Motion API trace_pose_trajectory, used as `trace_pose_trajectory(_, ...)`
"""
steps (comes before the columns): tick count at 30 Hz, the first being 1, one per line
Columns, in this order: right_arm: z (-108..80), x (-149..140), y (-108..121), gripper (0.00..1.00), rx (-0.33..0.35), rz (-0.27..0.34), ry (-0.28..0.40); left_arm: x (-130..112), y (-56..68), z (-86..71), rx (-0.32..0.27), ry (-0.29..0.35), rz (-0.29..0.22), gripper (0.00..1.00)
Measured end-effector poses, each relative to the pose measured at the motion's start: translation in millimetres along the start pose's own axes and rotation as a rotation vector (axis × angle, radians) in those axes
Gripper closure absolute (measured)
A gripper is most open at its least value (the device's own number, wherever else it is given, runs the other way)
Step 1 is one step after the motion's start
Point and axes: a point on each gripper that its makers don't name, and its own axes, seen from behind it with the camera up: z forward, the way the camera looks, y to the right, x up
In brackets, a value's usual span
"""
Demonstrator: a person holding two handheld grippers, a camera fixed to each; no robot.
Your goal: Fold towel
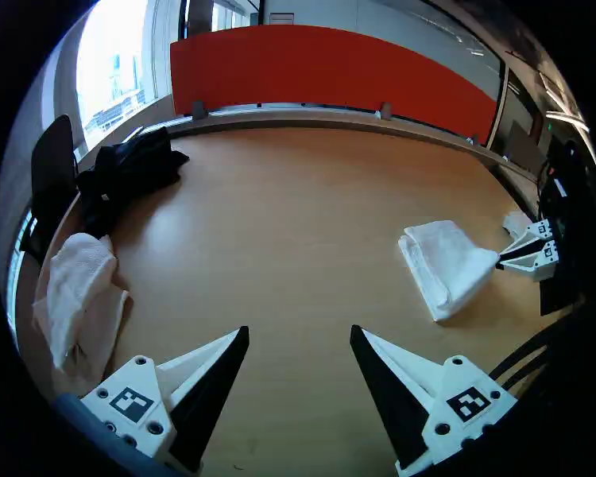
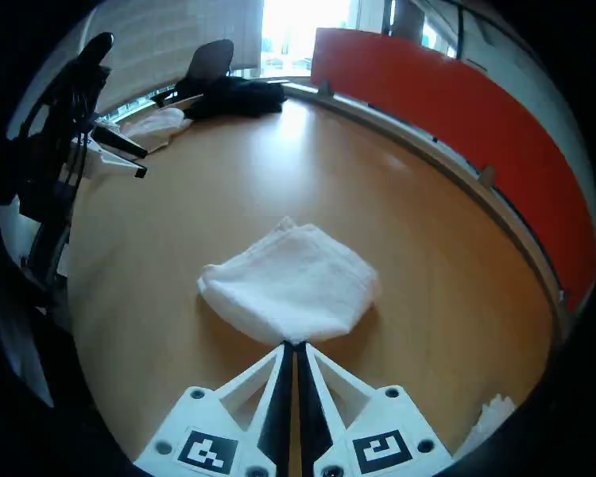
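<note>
While low and level, right gripper [image 2: 296, 350] tight on towel [image 2: 294, 286].

Daylight poured from blown-out windows [image 1: 115, 71] far ahead of the left tongs [image 1: 298, 338] — its glare whitened the tabletop [image 2: 298, 119]. Soft shadow edged the towel [image 2: 294, 290] just ahead of the right tongs [image 2: 292, 346]; fisheye distortion bent every edge.

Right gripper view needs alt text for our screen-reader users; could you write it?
A folded white towel lies on a wooden table, and the right gripper has its fingers closed together at the towel's near corner. Farther off are a red divider, dark clothing and another white cloth.
</note>
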Motion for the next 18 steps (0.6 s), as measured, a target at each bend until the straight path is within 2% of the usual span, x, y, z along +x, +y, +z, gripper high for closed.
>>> trace_pose_trajectory(18, -41.5, 108.0, 32.9, 0.97, -0.068, -0.079, 0.179, 15.7, -0.7, -6.9, -0.009, 0.039, 0.004, 0.06)
